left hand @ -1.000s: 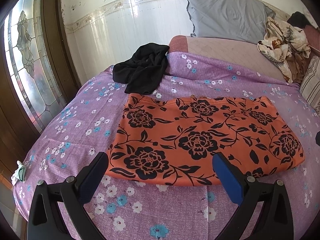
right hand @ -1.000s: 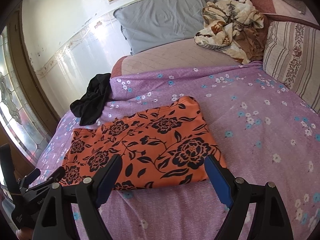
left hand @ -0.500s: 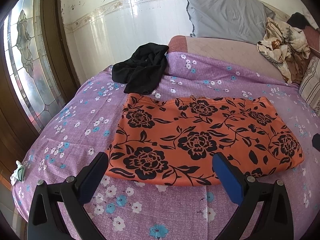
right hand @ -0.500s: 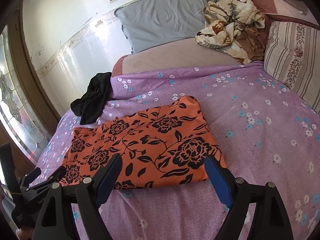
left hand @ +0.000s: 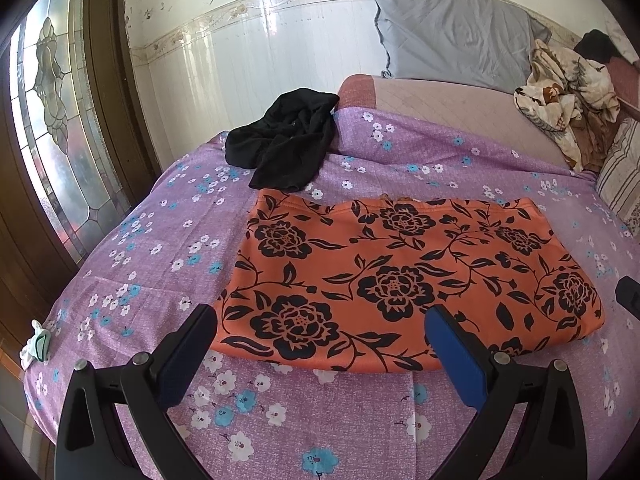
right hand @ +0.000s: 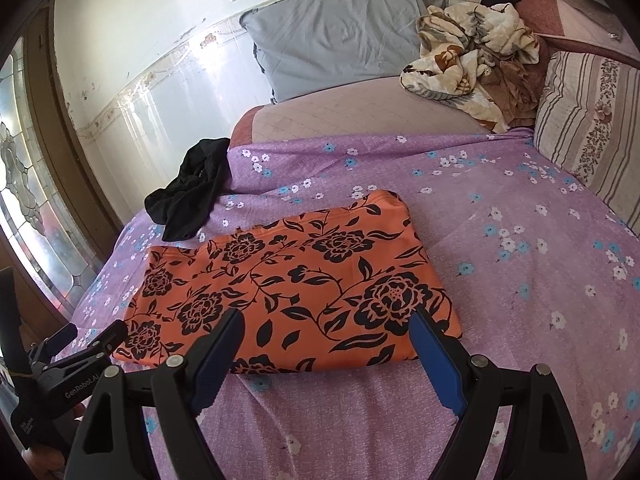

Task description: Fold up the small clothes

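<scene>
Far left: stained-glass window (left hand: 56, 128) in a dark wooden frame, beside a white tiled wall (left hand: 248, 60). A small white-and-green object (left hand: 36, 350) sits at the left edge of the bed; too small to identify.

Bed covered by a purple floral sheet (left hand: 168, 240). Crumpled black garment (left hand: 288, 140) lies toward the far left of the sheet, just beyond the orange cloth's far-left corner, close to it; contact cannot be judged.

Centre: orange cloth with black flowers (left hand: 400, 272), folded into a flat rectangle, lying on the sheet with its near edge facing both tools.

Left gripper (left hand: 320, 344): jaws spread wide, nothing between the pads, hovering just short of the cloth's near-left edge; fingertips appear apart from the fabric. In the right wrist view the left gripper (right hand: 86, 340) shows at lower left, by the cloth's left corner.

Right gripper (right hand: 326, 340): jaws likewise spread wide and empty, poised over the near edge toward the cloth's right end.

Right of centre, at the head of the bed: grey pillow (right hand: 340, 36) against the wall, then a crumpled cream floral blanket (right hand: 472, 52), then a striped pillow (right hand: 592, 120) at far right.
</scene>
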A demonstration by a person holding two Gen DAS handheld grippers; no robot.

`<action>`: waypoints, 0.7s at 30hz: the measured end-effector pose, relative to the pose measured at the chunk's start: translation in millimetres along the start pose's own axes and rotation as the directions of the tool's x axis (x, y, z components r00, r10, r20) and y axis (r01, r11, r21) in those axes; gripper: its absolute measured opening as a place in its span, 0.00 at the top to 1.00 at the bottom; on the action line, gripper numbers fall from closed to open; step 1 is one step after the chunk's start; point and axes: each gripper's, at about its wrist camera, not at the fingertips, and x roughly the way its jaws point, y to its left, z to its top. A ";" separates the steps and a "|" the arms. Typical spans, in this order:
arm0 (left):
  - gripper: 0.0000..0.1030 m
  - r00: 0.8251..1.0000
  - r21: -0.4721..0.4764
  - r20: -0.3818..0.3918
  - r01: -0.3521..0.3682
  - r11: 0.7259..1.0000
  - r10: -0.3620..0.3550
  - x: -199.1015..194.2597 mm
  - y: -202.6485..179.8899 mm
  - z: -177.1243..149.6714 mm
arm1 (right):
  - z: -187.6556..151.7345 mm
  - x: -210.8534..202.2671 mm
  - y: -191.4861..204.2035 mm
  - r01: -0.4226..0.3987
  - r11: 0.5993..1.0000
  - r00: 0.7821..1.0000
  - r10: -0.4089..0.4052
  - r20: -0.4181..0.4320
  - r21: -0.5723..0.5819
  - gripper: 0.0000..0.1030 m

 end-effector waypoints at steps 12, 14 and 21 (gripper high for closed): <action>0.00 1.000 -0.007 -0.019 -0.004 1.000 0.004 6.2 1.6 -1.1 | 2.0 3.8 -4.1 0.007 1.000 1.000 -0.007 -0.018 0.003 0.16; 0.00 1.000 -0.005 -0.019 -0.005 1.000 0.005 6.5 1.6 -1.4 | 2.7 5.5 -7.4 0.008 1.000 1.000 -0.007 -0.025 0.015 0.16; 0.00 1.000 0.007 -0.018 -0.019 1.000 0.019 9.4 0.0 -2.4 | 3.4 8.8 -15.1 0.033 0.999 0.999 -0.032 -0.032 0.027 0.16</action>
